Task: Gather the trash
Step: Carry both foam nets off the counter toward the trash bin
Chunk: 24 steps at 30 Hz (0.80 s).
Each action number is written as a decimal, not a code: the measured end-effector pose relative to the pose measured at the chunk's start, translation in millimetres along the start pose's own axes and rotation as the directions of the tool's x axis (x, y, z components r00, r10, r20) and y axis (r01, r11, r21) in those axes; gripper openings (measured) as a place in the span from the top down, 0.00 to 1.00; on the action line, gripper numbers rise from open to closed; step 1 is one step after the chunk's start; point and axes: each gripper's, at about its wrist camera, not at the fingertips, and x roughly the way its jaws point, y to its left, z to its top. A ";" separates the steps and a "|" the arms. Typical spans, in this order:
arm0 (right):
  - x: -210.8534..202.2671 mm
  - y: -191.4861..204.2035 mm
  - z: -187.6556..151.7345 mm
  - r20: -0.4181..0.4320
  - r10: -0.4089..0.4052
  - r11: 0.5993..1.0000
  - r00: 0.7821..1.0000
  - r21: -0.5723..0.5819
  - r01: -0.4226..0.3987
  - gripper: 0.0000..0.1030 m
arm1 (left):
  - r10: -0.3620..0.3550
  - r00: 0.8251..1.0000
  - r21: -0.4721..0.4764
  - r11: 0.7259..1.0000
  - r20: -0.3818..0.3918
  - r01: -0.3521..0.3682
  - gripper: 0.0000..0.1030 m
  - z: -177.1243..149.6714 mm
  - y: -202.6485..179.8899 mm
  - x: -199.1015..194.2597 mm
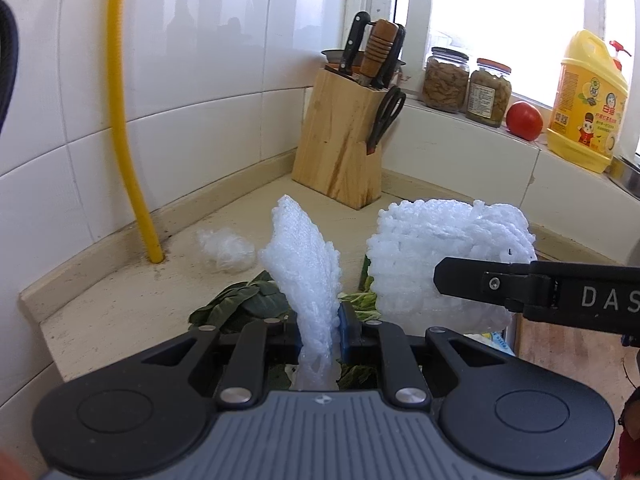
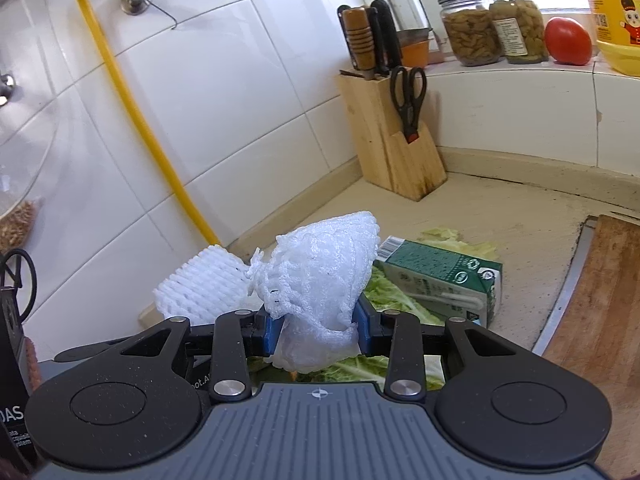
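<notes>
The left tool grips a flattened white foam net sleeve between its blue pads, closed tight on the lower end. The sleeve's long axis stands nearly upright, its pointed tip leaning slightly left toward the tiled wall. The right tool is clamped on a second, rounder foam net, bunched into a puffy ball that bulges up and to the right, away from the pads; its long axis runs from the tool toward the back corner. In the left wrist view this second net hangs just right of the first sleeve, apart from it, with the right tool's black finger crossing in front.

Both nets are held above the bench, over scattered green leaves. A green drink carton lies on its side on pale cabbage leaves, long axis pointing toward the right front. A crumpled clear plastic wad sits on the bench near the yellow hose.

At the back corner a wooden knife block holds knives and scissors. On the sill stand two glass jars filled with what may be pickled vegetables, beside a tomato and a yellow detergent jug.
</notes>
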 end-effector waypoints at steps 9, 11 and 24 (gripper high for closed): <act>-4.4 5.1 -3.7 -0.004 0.050 0.999 0.999 -0.010 -0.050 0.57 | 0.047 0.999 -0.018 0.999 0.012 -0.047 0.86 -6.9 2.6 -13.0; -3.8 6.6 -3.5 -0.008 0.046 0.999 0.999 -0.012 -0.047 0.57 | 0.049 0.999 -0.019 0.999 0.007 -0.048 0.86 -7.7 3.6 -13.3; -12.3 37.6 -1.5 0.023 0.009 0.998 1.000 -0.065 -0.008 0.57 | 0.011 0.998 -0.050 0.999 0.058 -0.008 0.86 -4.4 22.5 -27.8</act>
